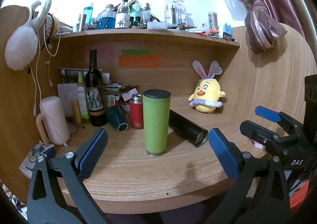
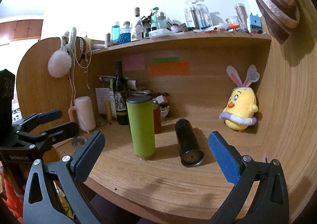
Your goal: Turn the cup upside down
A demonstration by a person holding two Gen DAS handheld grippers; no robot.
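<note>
A tall green cup [image 1: 156, 122] with a dark end on top stands upright on the wooden desk [image 1: 138, 176]; it also shows in the right wrist view [image 2: 142, 128]. My left gripper [image 1: 157, 147] is open and empty, its blue pads [image 1: 93, 150] on either side of the cup and short of it. My right gripper [image 2: 156, 150] is open and empty, a little before the cup and a black cylinder [image 2: 189, 144]. The right gripper shows at the right of the left wrist view [image 1: 265, 123]; the left gripper shows at the left of the right wrist view [image 2: 49, 123].
A black cylinder [image 1: 188, 130] lies on its side right of the cup. Behind stand a red flask [image 1: 136, 113], a dark wine bottle [image 1: 95, 93], a teal cup [image 1: 116, 119] and a pink mug [image 1: 53, 121]. A yellow plush chick [image 1: 207, 95] sits back right. A cluttered shelf [image 1: 150, 32] hangs above.
</note>
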